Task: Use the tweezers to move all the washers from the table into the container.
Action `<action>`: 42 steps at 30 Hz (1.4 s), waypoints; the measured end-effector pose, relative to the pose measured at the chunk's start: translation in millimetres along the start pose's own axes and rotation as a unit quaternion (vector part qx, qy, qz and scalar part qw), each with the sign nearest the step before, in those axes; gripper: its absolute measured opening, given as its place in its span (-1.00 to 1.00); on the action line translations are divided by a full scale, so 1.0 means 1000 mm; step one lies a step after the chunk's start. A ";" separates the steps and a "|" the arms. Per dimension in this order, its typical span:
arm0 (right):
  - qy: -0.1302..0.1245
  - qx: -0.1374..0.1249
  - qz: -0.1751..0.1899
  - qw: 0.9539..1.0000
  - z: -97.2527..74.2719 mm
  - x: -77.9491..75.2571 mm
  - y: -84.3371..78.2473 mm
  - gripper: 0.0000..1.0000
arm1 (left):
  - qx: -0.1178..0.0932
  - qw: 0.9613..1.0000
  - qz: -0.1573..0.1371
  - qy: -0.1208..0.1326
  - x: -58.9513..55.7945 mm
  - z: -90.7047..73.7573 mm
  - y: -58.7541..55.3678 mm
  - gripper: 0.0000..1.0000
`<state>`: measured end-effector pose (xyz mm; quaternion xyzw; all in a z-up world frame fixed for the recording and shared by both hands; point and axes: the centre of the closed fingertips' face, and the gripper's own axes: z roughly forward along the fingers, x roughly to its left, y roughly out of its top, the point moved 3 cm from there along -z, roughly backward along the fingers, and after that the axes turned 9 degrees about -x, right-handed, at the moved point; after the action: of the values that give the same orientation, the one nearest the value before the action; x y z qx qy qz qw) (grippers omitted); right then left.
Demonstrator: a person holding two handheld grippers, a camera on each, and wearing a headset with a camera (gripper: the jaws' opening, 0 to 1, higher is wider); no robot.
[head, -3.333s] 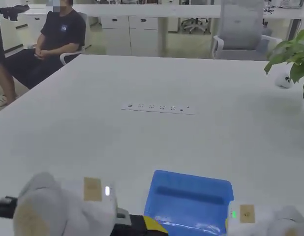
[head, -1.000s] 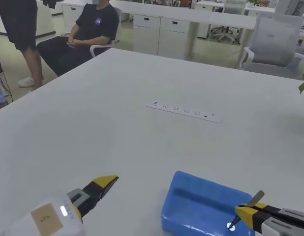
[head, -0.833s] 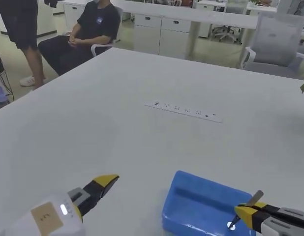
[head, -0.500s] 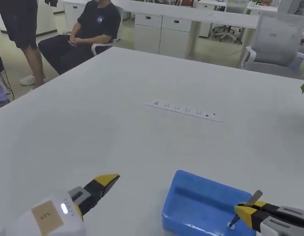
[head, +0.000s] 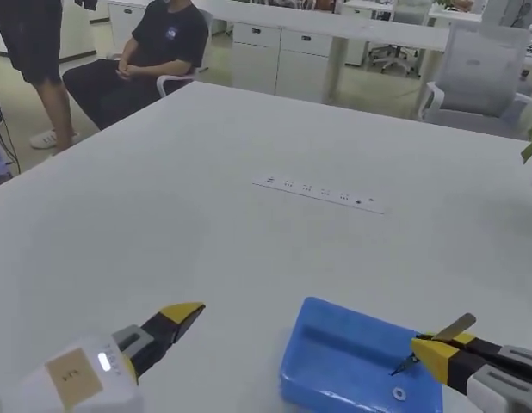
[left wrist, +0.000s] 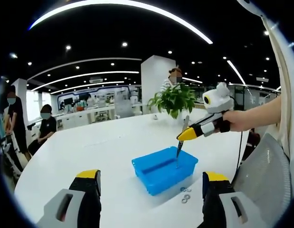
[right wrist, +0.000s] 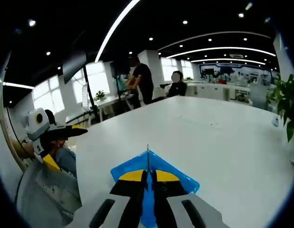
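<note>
Beside blue container, loose washers, tweezers above, one washer inside

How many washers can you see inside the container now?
1: a washer lies on the floor of the blue container near its front edge, by the tip of the tweezers. More may be hidden behind the right gripper.

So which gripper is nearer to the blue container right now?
Right. The right gripper hangs over the container's near right corner, its tweezers pointing down into it. The left gripper is off to the container's left, over the table, apart from it.
</note>
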<state>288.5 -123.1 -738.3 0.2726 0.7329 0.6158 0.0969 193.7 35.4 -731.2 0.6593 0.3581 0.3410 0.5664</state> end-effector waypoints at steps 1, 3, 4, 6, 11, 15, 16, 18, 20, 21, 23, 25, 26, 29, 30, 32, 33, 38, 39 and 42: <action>0.006 -0.001 0.001 1.000 0.000 0.005 0.001 -0.94 | -0.001 1.000 -0.001 0.000 0.000 0.000 0.000 0.80; 0.015 -0.004 0.004 1.000 0.001 0.013 0.001 -0.94 | 0.000 1.000 -0.001 0.000 0.000 0.000 0.000 0.80; 0.025 -0.002 0.007 1.000 0.002 0.020 0.000 -0.94 | 0.000 1.000 -0.001 0.000 0.000 0.000 0.000 0.79; 0.040 0.003 0.009 0.999 0.005 0.031 -0.005 -0.94 | 0.000 1.000 -0.002 -0.001 0.000 0.000 0.000 0.80; 0.085 0.030 0.016 0.996 0.012 0.052 -0.025 -0.94 | -0.001 1.000 -0.002 -0.001 0.000 0.000 0.000 0.79; 0.104 0.045 0.029 0.993 0.020 0.063 -0.039 -0.94 | 0.000 1.000 -0.004 0.001 0.001 -0.001 0.000 0.79; 0.109 0.056 0.034 0.992 0.022 0.065 -0.045 -0.94 | -0.002 1.000 -0.005 0.000 0.001 -0.001 0.000 0.79; 0.112 0.063 0.032 0.991 0.026 0.066 -0.052 -0.94 | -0.001 1.000 -0.006 0.001 0.001 -0.001 0.000 0.78; 0.117 0.076 0.033 0.990 0.028 0.067 -0.060 -0.94 | 0.000 1.000 -0.007 0.001 0.001 -0.001 0.000 0.78; 0.118 0.081 0.034 0.989 0.029 0.067 -0.064 -0.94 | -0.001 1.000 -0.006 0.001 0.001 -0.001 0.000 0.78; 0.121 0.093 0.041 0.988 0.030 0.067 -0.071 -0.94 | 0.001 1.000 -0.007 0.005 0.003 -0.001 -0.001 0.78; 0.125 0.098 0.041 0.986 0.030 0.069 -0.074 -0.94 | -0.002 1.000 -0.012 0.009 0.005 -0.002 0.000 0.78; 0.126 0.100 0.042 0.986 0.030 0.069 -0.075 -0.94 | -0.003 1.000 -0.012 0.011 0.005 -0.002 0.000 0.78; 0.128 0.104 0.045 0.985 0.030 0.072 -0.078 -0.94 | -0.004 1.000 -0.015 0.013 0.006 -0.002 0.000 0.77; 0.128 0.105 0.045 0.985 0.029 0.072 -0.078 -0.94 | -0.004 1.000 -0.014 0.013 0.006 -0.002 0.000 0.77; 0.129 0.108 0.041 0.985 0.029 0.073 -0.079 -0.94 | -0.005 1.000 -0.014 0.013 0.006 -0.002 0.001 0.77; 0.129 0.110 0.038 0.985 0.029 0.073 -0.080 -0.94 | -0.005 1.000 -0.014 0.013 0.006 -0.002 0.001 0.77; 0.133 0.116 0.027 0.984 0.028 0.076 -0.082 -0.93 | -0.006 1.000 -0.015 0.014 0.007 -0.002 0.001 0.77; 0.136 0.117 0.022 0.983 0.028 0.079 -0.083 -0.93 | -0.006 1.000 -0.015 0.014 0.007 -0.002 0.001 0.77; 0.142 0.121 -0.004 0.983 0.027 0.083 -0.083 -0.93 | -0.006 1.000 -0.014 0.014 0.007 -0.002 0.001 0.76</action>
<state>209.4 -64.7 -807.6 0.1897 0.8090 0.5549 -0.0393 195.5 41.9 -729.8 0.6457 0.3731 0.3444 0.5703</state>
